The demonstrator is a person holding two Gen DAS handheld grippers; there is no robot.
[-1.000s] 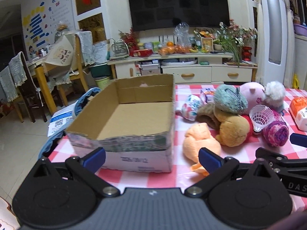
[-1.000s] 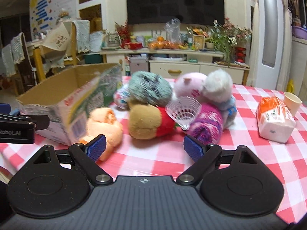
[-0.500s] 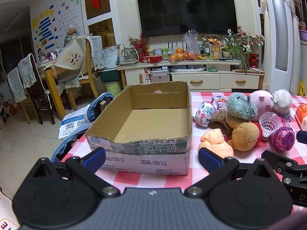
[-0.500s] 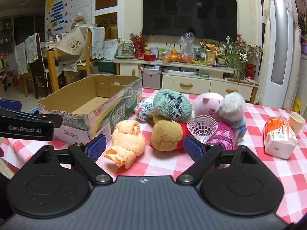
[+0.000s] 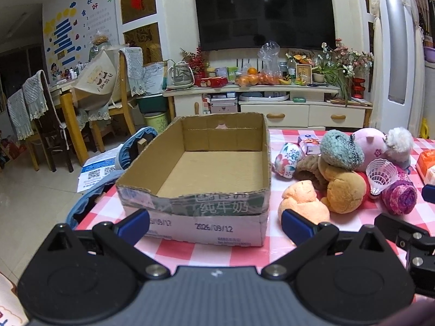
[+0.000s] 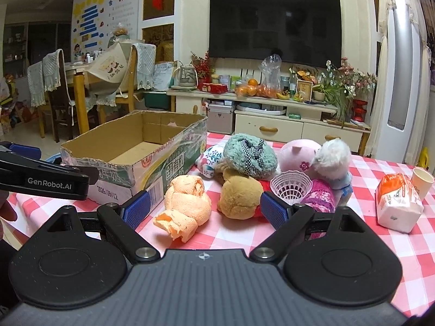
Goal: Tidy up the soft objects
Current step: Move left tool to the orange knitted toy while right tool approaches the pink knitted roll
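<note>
Plush toys [image 6: 239, 193] lie heaped beside empty cardboard box [image 5: 206, 174]; left gripper [image 5: 214, 226] and right gripper [image 6: 205, 210] both gape, holding nothing.

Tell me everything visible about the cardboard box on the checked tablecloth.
The cardboard box is a shallow, open-topped brown carton with torn, ragged top edges and nothing visible inside. Its outer walls carry green and white printing with Chinese characters and a date stamp reading 2026/09/12. It sits upright on the red-and-white checked tablecloth, at the table's left side, left of the pile of soft toys. Neither tool touches it.
</note>
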